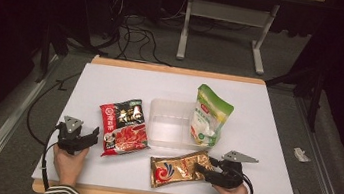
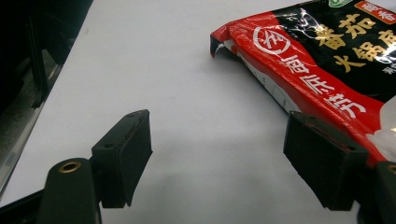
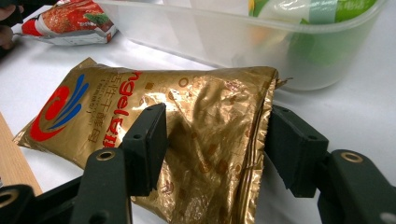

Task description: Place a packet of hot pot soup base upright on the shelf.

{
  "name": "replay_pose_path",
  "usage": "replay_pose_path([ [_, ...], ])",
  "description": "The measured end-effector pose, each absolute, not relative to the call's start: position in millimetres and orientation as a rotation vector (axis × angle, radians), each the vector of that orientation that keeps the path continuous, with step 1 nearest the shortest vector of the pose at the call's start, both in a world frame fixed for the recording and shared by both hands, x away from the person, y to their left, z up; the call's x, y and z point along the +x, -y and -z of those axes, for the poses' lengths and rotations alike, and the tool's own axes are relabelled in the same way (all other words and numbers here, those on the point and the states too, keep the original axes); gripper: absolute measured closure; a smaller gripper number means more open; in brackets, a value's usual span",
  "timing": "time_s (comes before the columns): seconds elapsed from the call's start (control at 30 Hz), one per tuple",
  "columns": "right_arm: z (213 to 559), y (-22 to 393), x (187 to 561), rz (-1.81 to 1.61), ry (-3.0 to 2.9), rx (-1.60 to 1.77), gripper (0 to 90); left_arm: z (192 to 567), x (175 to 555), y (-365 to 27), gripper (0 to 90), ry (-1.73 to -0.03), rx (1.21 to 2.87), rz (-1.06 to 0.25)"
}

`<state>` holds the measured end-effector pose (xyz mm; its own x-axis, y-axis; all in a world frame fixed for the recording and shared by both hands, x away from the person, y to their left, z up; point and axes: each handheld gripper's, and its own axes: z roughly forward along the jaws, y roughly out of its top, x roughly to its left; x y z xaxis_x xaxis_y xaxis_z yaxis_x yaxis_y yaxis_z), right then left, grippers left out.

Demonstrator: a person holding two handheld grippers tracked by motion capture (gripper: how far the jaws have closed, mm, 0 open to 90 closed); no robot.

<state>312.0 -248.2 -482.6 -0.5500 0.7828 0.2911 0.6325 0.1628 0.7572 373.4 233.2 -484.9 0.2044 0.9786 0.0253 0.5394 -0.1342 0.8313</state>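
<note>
A gold foil packet [image 1: 175,169] [image 3: 140,93] lies flat near the table's front edge. My right gripper [image 1: 201,170] [image 3: 215,140] is low over the packet's right end, jaws open and straddling that crinkled end without squeezing it. A red and black packet [image 1: 123,127] [image 2: 327,60] lies left of centre. My left gripper [image 1: 94,135] [image 2: 217,154] rests on the table just left of it, open, with bare white table between its pads; the right pad sits beside the packet's red edge.
A clear plastic container [image 1: 159,104] [image 3: 280,51] stands at the table's middle. A green and white pouch [image 1: 210,116] [image 3: 322,9] leans on its right side. The white table top [image 1: 111,81] has a wooden rim; cables and a stand are on the floor behind.
</note>
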Motion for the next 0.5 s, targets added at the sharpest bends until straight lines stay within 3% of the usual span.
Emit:
replay_pose_path([
  [0.33,485.1,245.5,310.7,-1.307,-2.302,1.398,52.4,485.1,373.6,-233.2,23.9,-1.425,1.774,-0.79],
  [0.5,484.0,244.6,309.4,-1.288,-2.345,1.375,64.2,485.2,374.1,-233.3,23.9,-1.428,1.775,-0.785],
])
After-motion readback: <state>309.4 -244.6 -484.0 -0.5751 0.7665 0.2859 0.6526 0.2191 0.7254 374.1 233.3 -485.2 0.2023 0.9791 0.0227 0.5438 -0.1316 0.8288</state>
